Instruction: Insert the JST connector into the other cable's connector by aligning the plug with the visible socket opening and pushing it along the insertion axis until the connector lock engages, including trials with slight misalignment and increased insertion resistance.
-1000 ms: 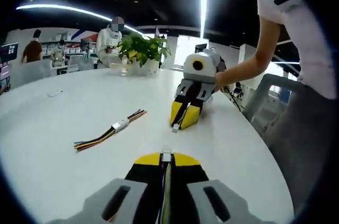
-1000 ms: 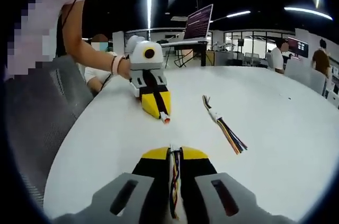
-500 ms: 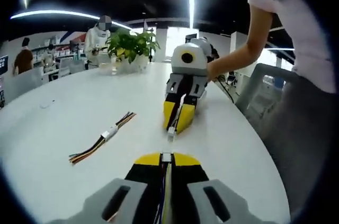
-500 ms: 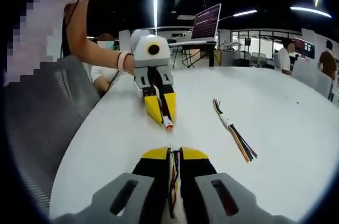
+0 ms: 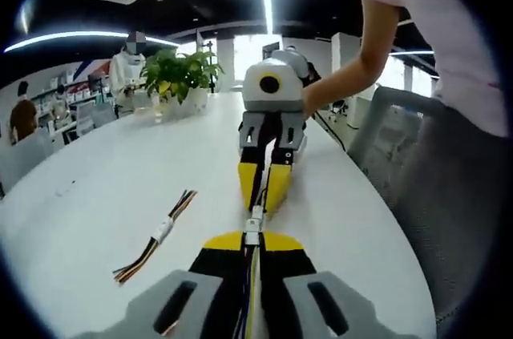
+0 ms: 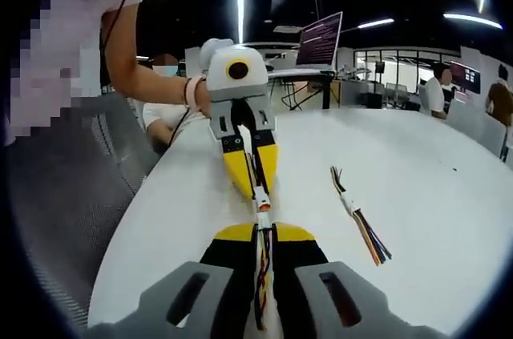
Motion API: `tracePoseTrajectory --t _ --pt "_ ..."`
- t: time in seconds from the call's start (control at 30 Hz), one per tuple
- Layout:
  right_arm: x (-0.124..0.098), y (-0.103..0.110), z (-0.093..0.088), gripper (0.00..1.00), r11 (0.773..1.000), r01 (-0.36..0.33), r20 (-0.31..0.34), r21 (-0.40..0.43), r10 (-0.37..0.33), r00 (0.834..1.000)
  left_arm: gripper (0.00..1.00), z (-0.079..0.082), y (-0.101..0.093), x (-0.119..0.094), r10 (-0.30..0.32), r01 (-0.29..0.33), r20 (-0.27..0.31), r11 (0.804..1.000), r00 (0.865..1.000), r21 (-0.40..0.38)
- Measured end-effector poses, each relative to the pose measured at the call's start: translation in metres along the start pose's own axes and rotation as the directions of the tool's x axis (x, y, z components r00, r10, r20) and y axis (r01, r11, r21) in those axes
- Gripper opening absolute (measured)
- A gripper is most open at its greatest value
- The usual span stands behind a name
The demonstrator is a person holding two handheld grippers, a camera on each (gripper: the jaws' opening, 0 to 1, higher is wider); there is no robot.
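Note:
In the left gripper view my left gripper [image 5: 252, 241] is shut on a thin wire cable whose white connector [image 5: 252, 232] sticks out past the yellow jaw tips. The right gripper [image 5: 260, 204] faces it head-on, shut on the other cable, and its connector [image 5: 256, 214] touches mine tip to tip. The right gripper view gives the mirror picture: my right gripper [image 6: 264, 231] is shut on multicoloured wires with a white connector [image 6: 263, 221], meeting the left gripper [image 6: 255, 188] and its orange-tipped plug [image 6: 261, 204]. Whether the two are latched together I cannot tell.
A spare joined cable pair [image 5: 160, 231] lies on the white round table [image 5: 96, 195], the same cable [image 6: 357, 215] being right of the right gripper. A potted plant [image 5: 178, 76] stands at the back. A grey chair [image 5: 385, 139] and the person stand by the table's edge.
Both grippers have closed the gap along one line. The connectors, apart a second ago, now touch end to end. The spare cable has stayed put.

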State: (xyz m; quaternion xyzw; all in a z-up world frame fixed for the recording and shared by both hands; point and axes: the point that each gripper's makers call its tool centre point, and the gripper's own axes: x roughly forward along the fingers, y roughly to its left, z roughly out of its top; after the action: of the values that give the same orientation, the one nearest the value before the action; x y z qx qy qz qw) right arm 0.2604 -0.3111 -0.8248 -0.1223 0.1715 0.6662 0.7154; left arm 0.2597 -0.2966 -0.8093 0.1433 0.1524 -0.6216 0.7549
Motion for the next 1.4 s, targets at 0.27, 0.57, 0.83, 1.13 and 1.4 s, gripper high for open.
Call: tracePoseTrajectory --t 0.27,0.57,0.83,1.13,1.4 --pt "-0.003 0.001 0.006 0.03 1.0 0.001 0.009 0.021 -0.001 1.0 0.0 0.0 -0.004 0.0 -0.015 0.016 -0.021 1.0 1.0 0.027" --pt "-0.003 0.0 0.008 0.03 1.0 -0.003 0.015 0.026 0.002 1.0 0.0 0.002 -0.005 0.001 -0.023 0.024 -0.019 0.999 1.0 0.035" --pt "-0.001 0.004 0.005 0.03 1.0 -0.017 -0.009 0.002 0.017 1.0 0.0 0.002 -0.007 0.002 -0.027 0.028 -0.027 0.999 0.999 0.044" --pt "0.002 0.006 0.007 0.03 0.999 -0.035 -0.021 -0.023 0.035 0.999 0.0 0.002 -0.009 0.005 -0.045 0.046 -0.034 0.998 0.998 0.046" --pt "-0.001 0.001 0.005 0.02 0.999 -0.03 -0.03 -0.042 0.029 0.999 0.0 0.005 -0.006 0.008 -0.03 0.033 -0.046 0.997 0.999 0.065"
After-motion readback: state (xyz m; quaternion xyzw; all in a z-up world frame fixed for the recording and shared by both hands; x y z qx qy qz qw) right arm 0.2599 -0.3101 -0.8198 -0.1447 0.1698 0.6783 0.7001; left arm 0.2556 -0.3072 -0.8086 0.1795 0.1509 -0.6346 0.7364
